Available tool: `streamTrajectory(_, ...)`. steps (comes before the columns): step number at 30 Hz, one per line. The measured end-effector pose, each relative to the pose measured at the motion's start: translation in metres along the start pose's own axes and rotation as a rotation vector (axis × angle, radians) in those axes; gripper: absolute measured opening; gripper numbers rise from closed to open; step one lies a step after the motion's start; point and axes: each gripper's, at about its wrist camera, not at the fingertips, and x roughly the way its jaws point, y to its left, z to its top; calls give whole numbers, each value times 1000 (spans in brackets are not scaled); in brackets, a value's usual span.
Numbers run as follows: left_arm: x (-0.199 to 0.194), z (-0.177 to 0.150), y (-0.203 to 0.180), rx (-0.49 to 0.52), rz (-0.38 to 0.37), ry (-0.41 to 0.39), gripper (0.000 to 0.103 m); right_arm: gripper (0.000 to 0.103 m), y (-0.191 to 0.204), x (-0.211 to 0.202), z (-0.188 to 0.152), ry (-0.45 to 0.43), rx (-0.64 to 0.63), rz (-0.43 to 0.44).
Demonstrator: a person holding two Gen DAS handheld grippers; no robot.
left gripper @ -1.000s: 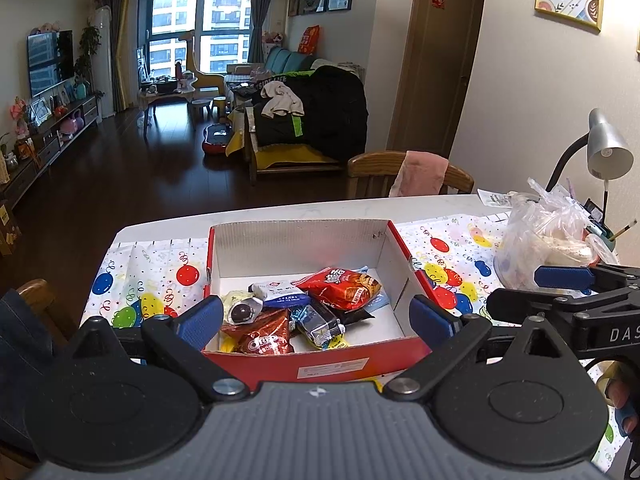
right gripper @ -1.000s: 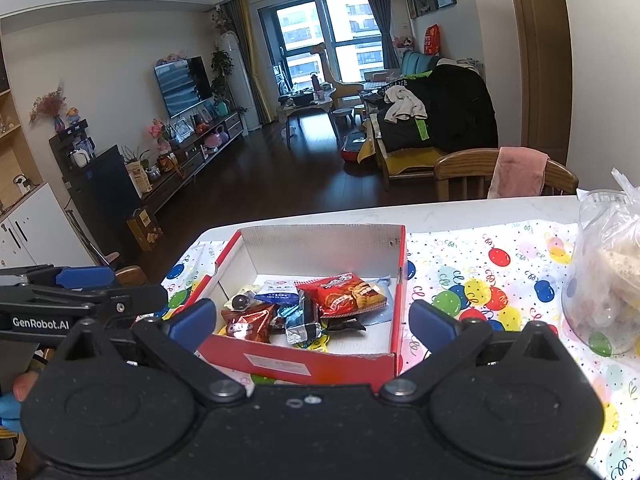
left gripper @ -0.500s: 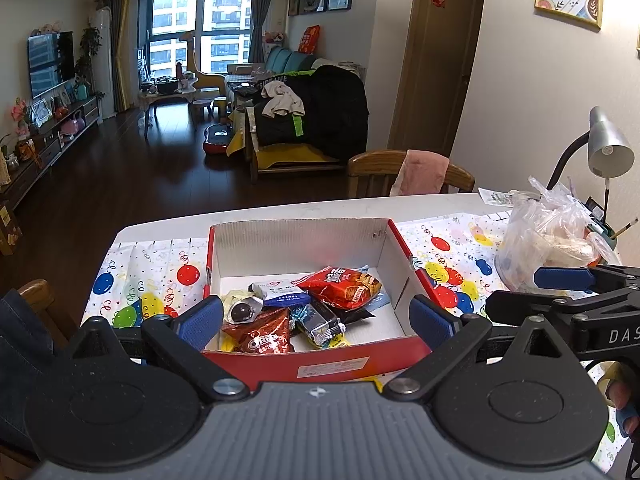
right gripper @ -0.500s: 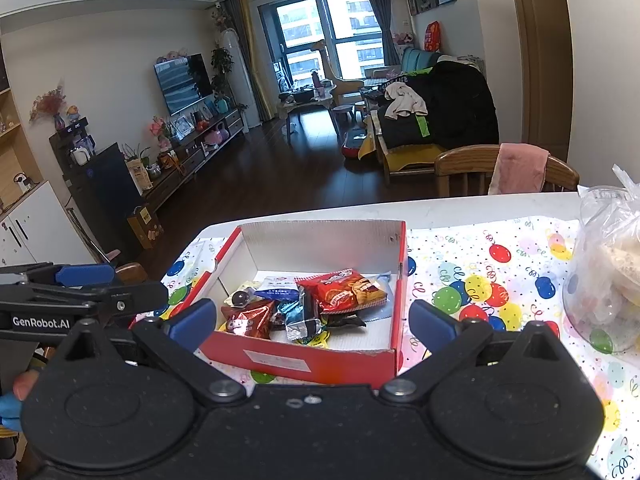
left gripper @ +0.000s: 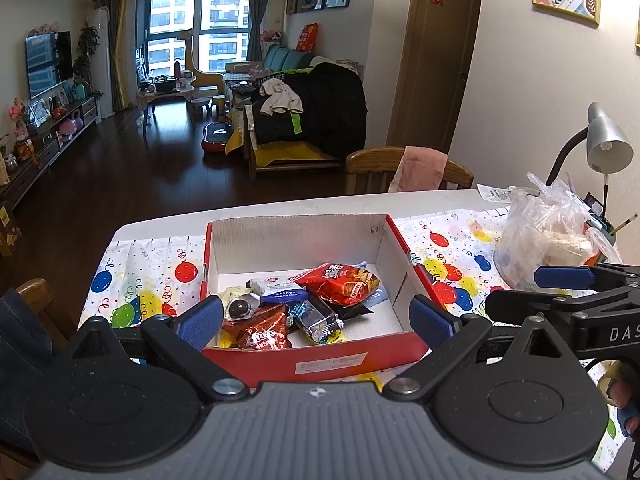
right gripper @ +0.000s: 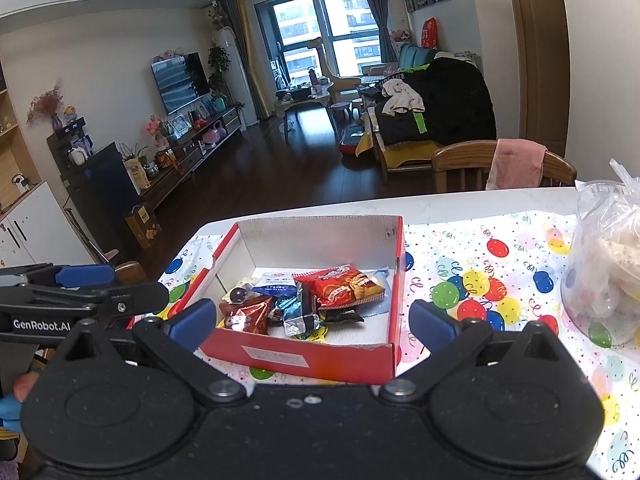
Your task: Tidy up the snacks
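Note:
A red cardboard box (left gripper: pixel 320 360) (right gripper: pixel 312 358) with white inner walls sits on the balloon-print tablecloth (left gripper: pixel 140 276) (right gripper: pixel 480 288). Inside lie several snack packets: a red chip bag (left gripper: pixel 340 284) (right gripper: pixel 340 286), a brown Oreo pack (left gripper: pixel 260 330) (right gripper: pixel 246 316), a blue-and-white wrapper (left gripper: pixel 278 288) and a silver bar (left gripper: pixel 316 318). My left gripper (left gripper: pixel 316 318) hangs open in front of the box's near wall, its blue pads (left gripper: pixel 202 318) wide apart and empty. My right gripper (right gripper: pixel 312 320) is open too, level with the box's near wall, holding nothing.
A clear plastic bag of food (left gripper: pixel 540 240) (right gripper: pixel 604 264) stands on the table at the right, beside a grey desk lamp (left gripper: pixel 604 144). A wooden chair with a pink cloth (left gripper: pixel 416 166) is behind the table. A person's fingers (left gripper: pixel 620 396) hold the right gripper's handle.
Both grippers have risen and pulled back slightly from the box. Both stayed open and the snacks have not moved.

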Motion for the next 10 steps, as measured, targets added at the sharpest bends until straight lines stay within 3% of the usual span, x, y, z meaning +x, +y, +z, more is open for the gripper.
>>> streamTrajectory(10,-2,-6,-2,-5,-13,18,100,103,-2,-3,-7,-1,16,-8)
